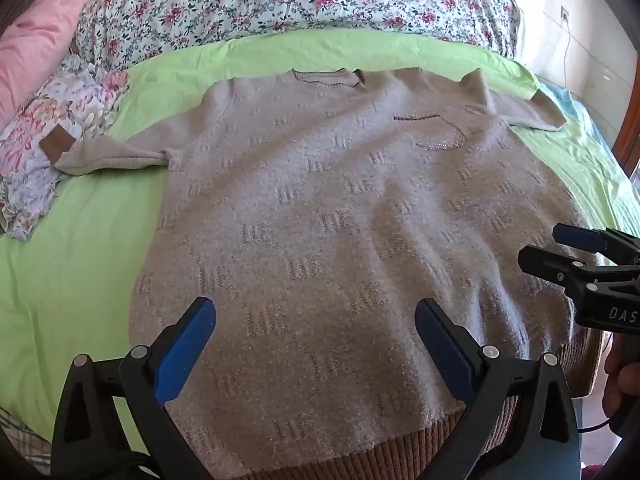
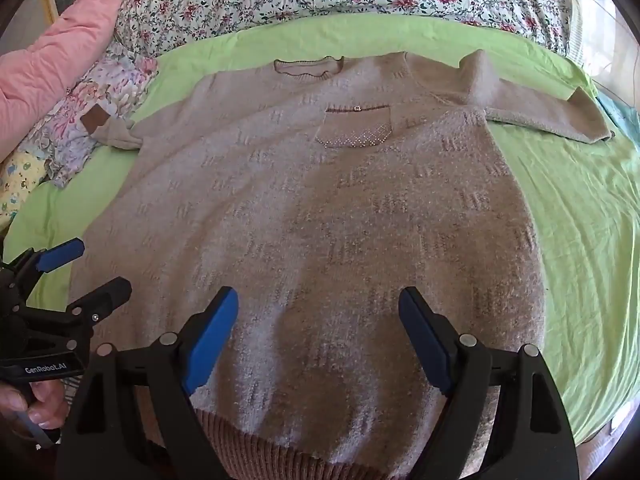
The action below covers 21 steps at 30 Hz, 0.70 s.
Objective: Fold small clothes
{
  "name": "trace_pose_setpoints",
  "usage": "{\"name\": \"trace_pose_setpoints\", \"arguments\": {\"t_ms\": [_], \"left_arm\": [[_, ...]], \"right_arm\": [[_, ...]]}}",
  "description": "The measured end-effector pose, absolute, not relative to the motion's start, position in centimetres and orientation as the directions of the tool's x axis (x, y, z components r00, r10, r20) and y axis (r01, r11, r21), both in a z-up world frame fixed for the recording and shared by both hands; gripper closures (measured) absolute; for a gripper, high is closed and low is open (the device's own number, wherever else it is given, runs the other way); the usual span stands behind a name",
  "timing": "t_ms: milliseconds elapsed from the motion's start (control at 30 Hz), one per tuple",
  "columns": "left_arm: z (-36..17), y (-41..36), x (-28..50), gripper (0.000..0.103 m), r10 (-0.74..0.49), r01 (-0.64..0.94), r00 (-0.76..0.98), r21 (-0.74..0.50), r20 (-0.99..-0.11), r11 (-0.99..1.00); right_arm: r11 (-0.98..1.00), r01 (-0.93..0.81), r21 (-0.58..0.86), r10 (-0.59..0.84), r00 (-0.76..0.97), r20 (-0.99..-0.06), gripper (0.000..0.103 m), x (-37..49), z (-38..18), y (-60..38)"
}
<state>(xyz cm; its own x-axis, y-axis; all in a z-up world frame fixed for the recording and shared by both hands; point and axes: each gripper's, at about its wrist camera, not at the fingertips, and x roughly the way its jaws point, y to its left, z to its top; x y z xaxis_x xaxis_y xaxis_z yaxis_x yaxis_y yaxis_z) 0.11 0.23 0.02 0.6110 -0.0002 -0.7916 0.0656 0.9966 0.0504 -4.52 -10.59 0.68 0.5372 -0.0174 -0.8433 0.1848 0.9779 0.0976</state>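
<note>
Beige knit sweater [image 1: 320, 208] spread flat, front up, on the green sheet [image 1: 80, 260], straight ahead of both pairs of fingers; ribbed hem [image 2: 256, 444] nearest, just beneath the tips; neckline [image 2: 308, 67] farthest away; chest pocket [image 2: 354, 128] beyond and between the right gripper's [image 2: 318, 332] fingers; one sleeve [image 2: 540, 112] out past the right fingers, the other sleeve [image 1: 116, 154] bunched and twisted past the left ones, its cuff touching the floral clothes [image 1: 52, 132].

Left gripper [image 1: 316, 340] spread wide, nothing between the pads; right gripper likewise spread and holding nothing; both above the lower body of the sweater, apparently not yet touching it.

Folding seemingly not begun. Risks from here: pinching only the top layer of loose knit, so front lifts off back; dragging the green sheet along if the fingers dig too deep; twisted sleeve trapped in the fold, leaving a lump; uneven lift between the two sides skewing the crease.
</note>
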Motion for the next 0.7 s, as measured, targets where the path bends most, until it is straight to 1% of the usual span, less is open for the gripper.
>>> {"name": "trace_pose_setpoints", "arguments": {"t_ms": [267, 300, 367, 700], "left_arm": [[0.21, 0.68, 0.35, 0.003, -0.007, 0.064, 0.605, 0.041, -0.796, 0.997], [0.26, 0.7, 0.37, 0.003, -0.008, 0.066, 0.605, 0.04, -0.796, 0.997], [0.33, 0.74, 0.42, 0.003, -0.006, 0.066, 0.605, 0.042, -0.796, 0.997], [-0.15, -0.04, 0.26, 0.003, -0.003, 0.06, 0.61, 0.042, -0.793, 0.997]], "right_arm": [[0.976, 0.191, 0.101, -0.015, 0.529, -0.849, 0.02, -4.44, 0.55, -11.07], [0.978, 0.18, 0.109, -0.009, 0.553, -0.833, 0.02, -4.59, 0.08, -11.01], [0.978, 0.179, 0.11, -0.007, 0.553, -0.833, 0.02, -4.7, 0.13, -11.15], [0.977, 0.187, 0.101, -0.014, 0.532, -0.846, 0.02, -4.37, 0.34, -10.82]]}}
